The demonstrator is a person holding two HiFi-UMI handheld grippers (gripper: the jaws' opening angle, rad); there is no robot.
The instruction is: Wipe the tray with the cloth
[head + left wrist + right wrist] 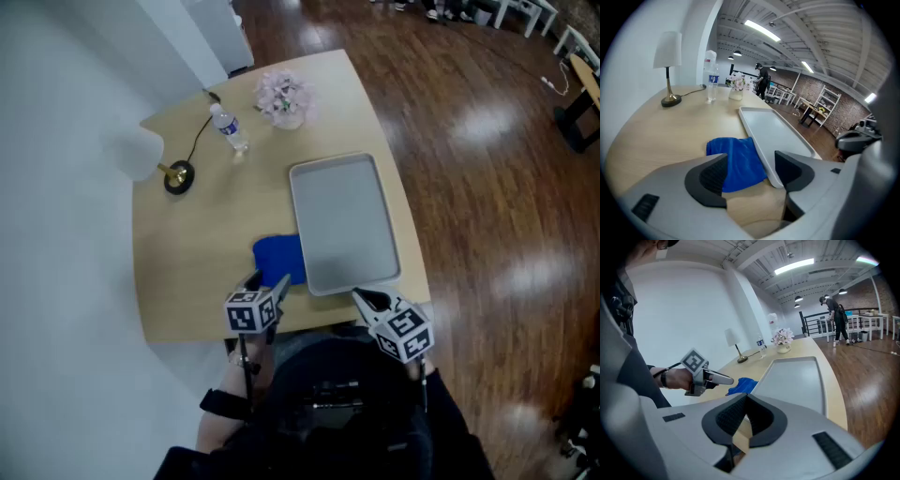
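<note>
the left hand-held gripper (265, 285), released and nearer, has the blue cloth (280, 257) just ahead beside the tray (343, 223); the right hand-held gripper (361, 298) is clenched empty.

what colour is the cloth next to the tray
Blue: the cloth is plain bright blue, clearest in the left gripper view.

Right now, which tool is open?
The left tool: jaws apart, empty, facing the blue cloth. The right tool has its jaws pressed together.
</note>
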